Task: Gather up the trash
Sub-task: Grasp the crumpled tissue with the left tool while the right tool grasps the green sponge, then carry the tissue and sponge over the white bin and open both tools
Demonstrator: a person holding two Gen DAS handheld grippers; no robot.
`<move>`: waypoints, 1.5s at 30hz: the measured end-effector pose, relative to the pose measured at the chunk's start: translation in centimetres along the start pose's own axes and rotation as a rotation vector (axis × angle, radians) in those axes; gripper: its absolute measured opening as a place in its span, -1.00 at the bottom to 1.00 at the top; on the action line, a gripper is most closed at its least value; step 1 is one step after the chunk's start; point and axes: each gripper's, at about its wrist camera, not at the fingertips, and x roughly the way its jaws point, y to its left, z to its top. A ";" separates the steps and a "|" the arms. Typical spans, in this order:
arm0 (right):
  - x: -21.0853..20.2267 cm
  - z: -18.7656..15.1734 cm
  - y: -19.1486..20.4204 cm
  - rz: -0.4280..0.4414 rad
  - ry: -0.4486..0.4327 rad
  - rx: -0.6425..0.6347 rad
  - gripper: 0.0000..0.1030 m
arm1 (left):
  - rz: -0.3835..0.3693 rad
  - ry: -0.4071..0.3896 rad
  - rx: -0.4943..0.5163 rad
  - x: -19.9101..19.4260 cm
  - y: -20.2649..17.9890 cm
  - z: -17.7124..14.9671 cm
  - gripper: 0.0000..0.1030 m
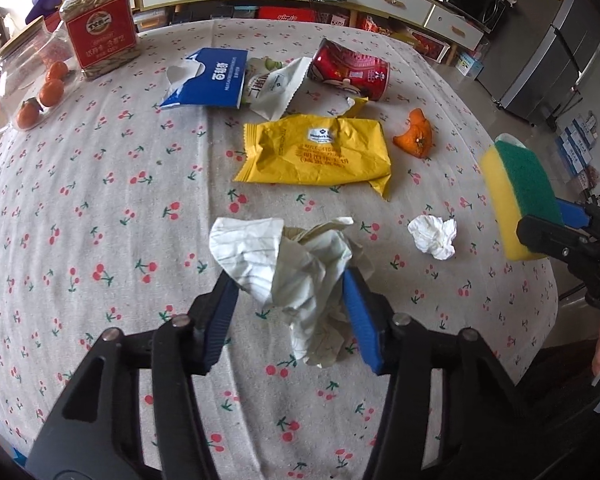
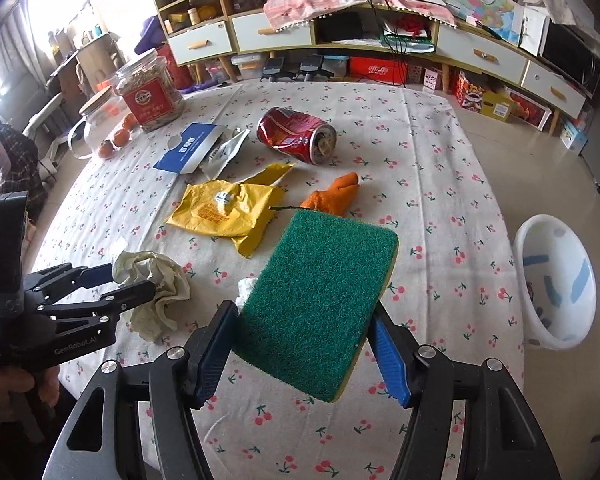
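Observation:
My left gripper is shut on a crumpled cream napkin and holds it just above the cherry-print tablecloth; it also shows in the right wrist view. My right gripper is shut on a green and yellow sponge, seen at the right edge of the left wrist view. On the table lie a small white tissue ball, a yellow wrapper, an orange peel, a crushed red can and a white wrapper.
A blue tissue pack, a seed jar and a glass jar with tangerines stand at the far left. A white bin stands on the floor to the right of the table. Cabinets line the far wall.

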 end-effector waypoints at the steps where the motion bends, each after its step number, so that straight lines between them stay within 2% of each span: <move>1: 0.0 -0.1 -0.3 -0.001 0.002 0.006 0.28 | 0.004 -0.002 0.007 0.0 -0.1 0.1 -0.11; 2: -0.1 -0.2 -0.6 -0.002 0.003 0.012 0.28 | 0.005 -0.002 0.010 0.1 -0.2 0.1 -0.27; 10: -0.6 -0.6 -2.4 -0.011 -0.001 0.043 0.28 | 0.010 -0.036 0.001 -0.3 -0.4 0.7 -0.49; 27: -3.3 -0.7 -8.0 0.001 -0.040 0.135 0.29 | -0.044 -0.138 -0.020 -4.0 -1.9 2.5 -0.53; 34: -4.9 -0.2 -13.2 -0.030 -0.070 0.223 0.29 | -0.037 -0.142 0.051 -3.6 -5.1 3.7 -0.53; 45: -5.4 -0.8 -22.8 -0.080 -0.059 0.397 0.29 | -0.105 -0.101 0.108 -1.0 -11.7 5.9 -0.53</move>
